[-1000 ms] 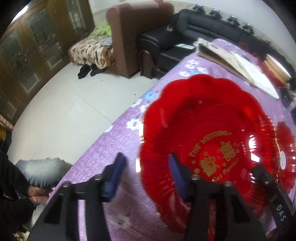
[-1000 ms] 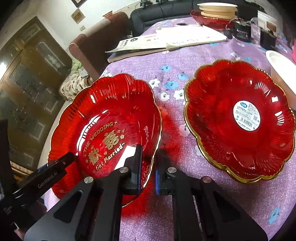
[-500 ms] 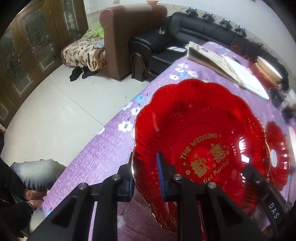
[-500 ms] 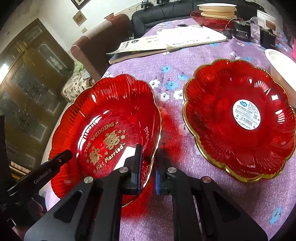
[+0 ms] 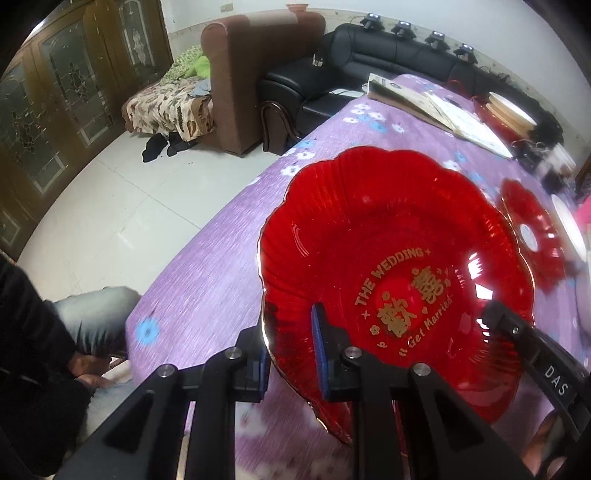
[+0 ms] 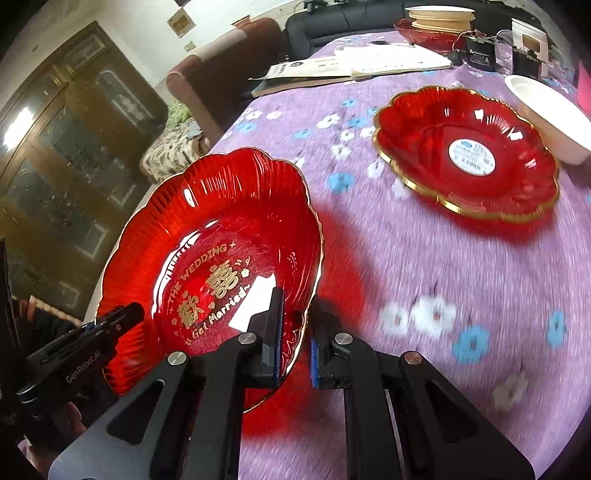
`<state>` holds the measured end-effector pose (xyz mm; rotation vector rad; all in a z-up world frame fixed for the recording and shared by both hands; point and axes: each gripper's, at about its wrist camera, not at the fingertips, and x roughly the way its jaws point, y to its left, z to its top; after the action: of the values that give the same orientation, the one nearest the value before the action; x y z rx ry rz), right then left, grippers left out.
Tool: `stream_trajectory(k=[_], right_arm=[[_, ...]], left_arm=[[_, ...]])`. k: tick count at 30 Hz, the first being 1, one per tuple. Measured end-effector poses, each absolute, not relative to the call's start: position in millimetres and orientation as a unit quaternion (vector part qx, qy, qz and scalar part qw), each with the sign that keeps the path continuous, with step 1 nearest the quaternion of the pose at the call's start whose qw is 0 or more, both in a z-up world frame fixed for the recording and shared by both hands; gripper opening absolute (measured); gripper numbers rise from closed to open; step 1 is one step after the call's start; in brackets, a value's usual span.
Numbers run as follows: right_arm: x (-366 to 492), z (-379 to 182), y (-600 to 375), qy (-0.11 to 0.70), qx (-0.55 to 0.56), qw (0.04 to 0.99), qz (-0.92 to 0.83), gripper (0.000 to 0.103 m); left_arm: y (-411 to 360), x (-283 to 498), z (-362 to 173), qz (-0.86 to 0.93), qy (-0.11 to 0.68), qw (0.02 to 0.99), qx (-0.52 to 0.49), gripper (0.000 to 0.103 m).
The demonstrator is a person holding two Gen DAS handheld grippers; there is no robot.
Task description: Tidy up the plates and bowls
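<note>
A red scalloped plate with gold "THE WEDDING" lettering point(image 5: 388, 258) point(image 6: 221, 236) is held tilted above the purple floral tablecloth. My left gripper point(image 5: 290, 350) is shut on its near-left rim. My right gripper point(image 6: 295, 339) is shut on its opposite rim. A second red plate with a gold rim and a white sticker point(image 6: 469, 155) lies flat on the table to the right; it also shows in the left wrist view point(image 5: 532, 232). A white bowl point(image 6: 546, 114) sits beside it at the far right.
Papers and a booklet point(image 6: 351, 66) lie at the far side of the table. A stack of plates on a red dish point(image 6: 432, 22) and black electronic boxes point(image 6: 480, 55) stand at the back. The table edge point(image 5: 207, 236) drops to the floor on the left, sofas beyond.
My left gripper closed on the wedding plate's rim. Both grippers then lifted the plate off the table and tilted it; the second plate now looks farther away.
</note>
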<state>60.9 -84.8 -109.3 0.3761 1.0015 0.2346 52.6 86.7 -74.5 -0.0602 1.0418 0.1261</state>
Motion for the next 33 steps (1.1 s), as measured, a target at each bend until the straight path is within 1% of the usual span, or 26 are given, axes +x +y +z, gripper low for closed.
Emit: stream_trajectory(k=[4, 5, 7, 8, 9, 10, 11, 12, 13, 14, 15, 16, 17, 21, 25, 27, 29, 31, 33], right_arm=[[43, -105, -79, 0.472, 0.177, 0.855, 0.124, 0.011], [40, -105, -76, 0.468, 0.170, 0.858, 0.123, 0.011], [38, -111, -69, 0.468, 0.158, 0.860, 0.130, 0.018], [39, -117, -67, 0.478, 0.150, 0.855, 0.132, 0.021], [38, -119, -66, 0.477, 0.145, 0.855, 0.139, 0.023], [37, -118, -67, 0.472, 0.139, 0.860, 0.137, 0.033], [34, -114, -69, 0.473, 0.121, 0.864, 0.123, 0.038], [31, -111, -71, 0.472, 0.114, 0.866, 0.123, 0.043], [26, -107, -76, 0.464, 0.112, 0.868, 0.135, 0.043], [22, -105, -82, 0.457, 0.112, 0.871, 0.140, 0.044], [14, -101, -93, 0.445, 0.118, 0.876, 0.145, 0.049], [9, -100, -100, 0.439, 0.123, 0.878, 0.147, 0.054], [0, -97, -115, 0.424, 0.136, 0.882, 0.152, 0.055], [-16, -90, -167, 0.389, 0.176, 0.894, 0.133, 0.055], [-18, -83, -217, 0.365, 0.197, 0.908, 0.062, 0.055], [-11, -82, -235, 0.362, 0.222, 0.905, 0.038, 0.055], [0, -79, -247, 0.359, 0.222, 0.906, 0.010, 0.055], [18, -77, -254, 0.371, 0.213, 0.904, -0.016, 0.054], [38, -78, -263, 0.379, 0.245, 0.892, -0.017, 0.055]], left_arm=[[89, 39, -68, 0.069, 0.485, 0.872, -0.022, 0.019], [89, 40, -72, 0.074, 0.487, 0.870, -0.014, 0.022], [92, 45, -83, 0.082, 0.500, 0.862, -0.022, 0.022], [95, 47, -91, 0.079, 0.509, 0.856, -0.033, 0.026], [96, 44, -92, 0.075, 0.503, 0.860, -0.039, 0.027], [95, 39, -89, 0.090, 0.493, 0.865, -0.030, 0.033], [96, 34, -85, 0.103, 0.485, 0.868, -0.021, 0.045], [96, 27, -79, 0.123, 0.472, 0.873, -0.006, 0.051], [97, 20, -73, 0.135, 0.460, 0.878, 0.005, 0.063], [98, 12, -66, 0.146, 0.444, 0.884, 0.015, 0.070], [100, 4, -59, 0.151, 0.427, 0.891, 0.021, 0.072], [102, -2, -53, 0.156, 0.418, 0.895, 0.024, 0.073], [103, -7, -47, 0.162, 0.408, 0.898, 0.027, 0.073], [95, -12, -21, 0.138, 0.379, 0.915, 0.015, 0.073], [60, 9, -7, 0.073, 0.377, 0.923, 0.009, 0.075], [37, 26, -6, 0.042, 0.390, 0.920, 0.006, 0.075], [16, 49, -8, 0.006, 0.408, 0.913, -0.001, 0.075], [-9, 71, -13, -0.019, 0.442, 0.897, -0.009, 0.075], [-31, 102, -20, -0.047, 0.476, 0.878, -0.017, 0.075]])
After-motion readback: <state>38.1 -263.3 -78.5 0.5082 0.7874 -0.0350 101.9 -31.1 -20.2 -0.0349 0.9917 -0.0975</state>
